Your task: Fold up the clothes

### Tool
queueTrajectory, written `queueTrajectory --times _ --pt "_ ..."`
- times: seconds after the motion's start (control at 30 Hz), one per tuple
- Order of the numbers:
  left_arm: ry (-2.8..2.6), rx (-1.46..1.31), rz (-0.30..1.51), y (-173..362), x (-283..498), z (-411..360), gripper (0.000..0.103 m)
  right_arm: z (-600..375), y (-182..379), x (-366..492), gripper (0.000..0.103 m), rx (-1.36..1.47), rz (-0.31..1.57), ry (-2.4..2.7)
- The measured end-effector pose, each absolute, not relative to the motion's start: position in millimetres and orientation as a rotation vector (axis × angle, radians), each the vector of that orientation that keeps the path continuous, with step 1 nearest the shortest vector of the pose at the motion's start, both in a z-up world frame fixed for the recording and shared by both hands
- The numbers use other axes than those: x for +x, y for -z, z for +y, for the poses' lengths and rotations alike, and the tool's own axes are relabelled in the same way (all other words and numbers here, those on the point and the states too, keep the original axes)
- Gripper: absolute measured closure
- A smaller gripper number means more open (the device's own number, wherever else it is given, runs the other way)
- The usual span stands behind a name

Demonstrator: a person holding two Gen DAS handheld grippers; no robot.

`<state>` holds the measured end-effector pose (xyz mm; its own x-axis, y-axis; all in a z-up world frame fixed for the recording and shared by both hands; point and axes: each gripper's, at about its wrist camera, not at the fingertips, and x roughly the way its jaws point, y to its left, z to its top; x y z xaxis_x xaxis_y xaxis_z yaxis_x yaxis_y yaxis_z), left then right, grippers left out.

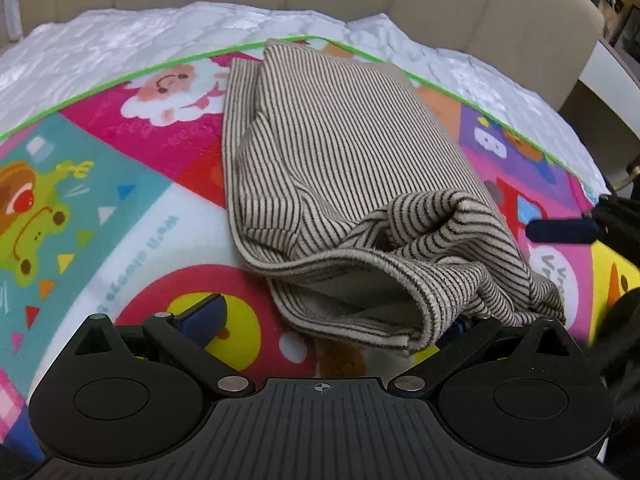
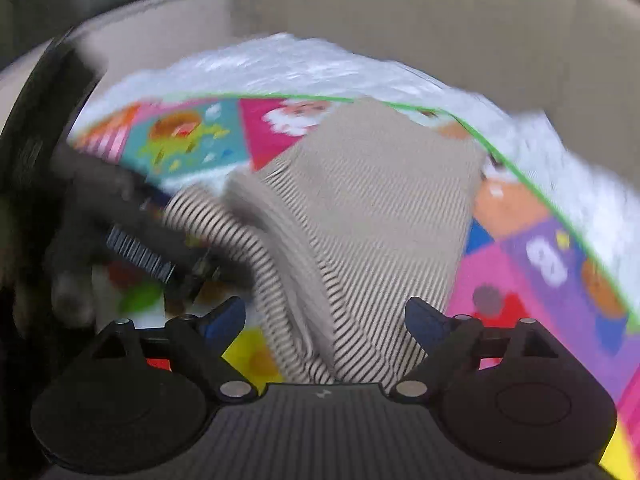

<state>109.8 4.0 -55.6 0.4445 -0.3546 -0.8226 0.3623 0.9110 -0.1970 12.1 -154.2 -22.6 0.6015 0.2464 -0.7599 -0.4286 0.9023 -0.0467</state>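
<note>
- The striped garment [image 1: 344, 168] ahead of the left gripper [image 1: 320, 320] was soft ribbed knit cloth, matt, with a fuzzy edge.
- The play mat [image 1: 132, 208] beneath it looked smooth, printed, faintly glossy.
- The quilted cover [image 1: 120, 40] beyond was shiny white fabric.
- Both grippers' bodies were matt black plastic with bright metal pins; the right gripper [image 2: 324, 320] matched.

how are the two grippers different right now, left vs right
The left gripper has the striped garment draped over one finger, hiding that pad; the right gripper shows both blue pads bare.
Whether the left gripper grips the cloth cannot be told; the right gripper stands open, the cloth between its fingers but untouched.
The left wrist view is sharp, the right wrist view is blurred.
Both point down at the garment on the colourful play mat.
</note>
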Motion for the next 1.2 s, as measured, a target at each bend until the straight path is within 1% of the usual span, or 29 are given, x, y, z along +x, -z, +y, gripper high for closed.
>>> queueTrajectory --times 0.13,0.33,0.37,0.4,0.43,0.47,0.5,0.53,0.57,0.7,0.8,0.87,0.93,1.03,1.2 --pt "0.428 -0.049 1.024 55 114 10 0.000 -135 28 3 0.010 -0.361 0.812 -0.442" --pt "0.424 -0.083 1.026 56 116 14 0.000 -112 43 3 0.010 -0.533 0.777 -0.421" --pt "0.425 -0.086 1.026 56 116 15 0.000 -108 47 6 0.015 -0.575 0.769 -0.404" --pt "0.427 -0.089 1.026 57 116 15 0.000 -105 51 8 0.026 -0.616 0.760 -0.388" --pt "0.428 -0.093 1.026 57 116 16 0.000 -102 55 10 0.055 -0.658 0.750 -0.371" --pt "0.431 -0.102 1.024 56 116 17 0.000 -102 57 14 0.064 -0.670 0.755 -0.356" --pt "0.433 -0.121 1.022 55 116 20 0.000 -105 53 18 0.066 -0.641 0.764 -0.356" --pt "0.437 -0.158 1.014 51 115 26 0.000 -108 48 21 0.070 -0.603 0.773 -0.360" --pt "0.442 -0.219 0.995 45 113 36 0.000 -110 42 20 0.073 -0.596 0.769 -0.365" --pt "0.425 -0.461 0.885 16 113 78 0.000 -111 15 1 0.076 -0.656 0.755 -0.446" --pt "0.361 -0.364 0.844 1 132 74 0.000 -113 2 -17 0.076 -0.709 0.809 -0.559" --pt "0.337 -0.288 0.874 2 153 59 0.000 -113 -5 -29 0.076 -0.773 0.831 -0.626" --pt "0.344 -0.287 0.922 13 176 48 0.000 -115 -16 -30 0.076 -0.837 0.825 -0.664" --pt "0.339 -0.335 0.931 27 203 46 0.000 -117 -40 -20 0.076 -0.939 0.783 -0.681" --pt "0.387 -0.438 0.865 34 211 81 0.000 -113 -60 62 0.075 -1.024 0.728 -0.662"
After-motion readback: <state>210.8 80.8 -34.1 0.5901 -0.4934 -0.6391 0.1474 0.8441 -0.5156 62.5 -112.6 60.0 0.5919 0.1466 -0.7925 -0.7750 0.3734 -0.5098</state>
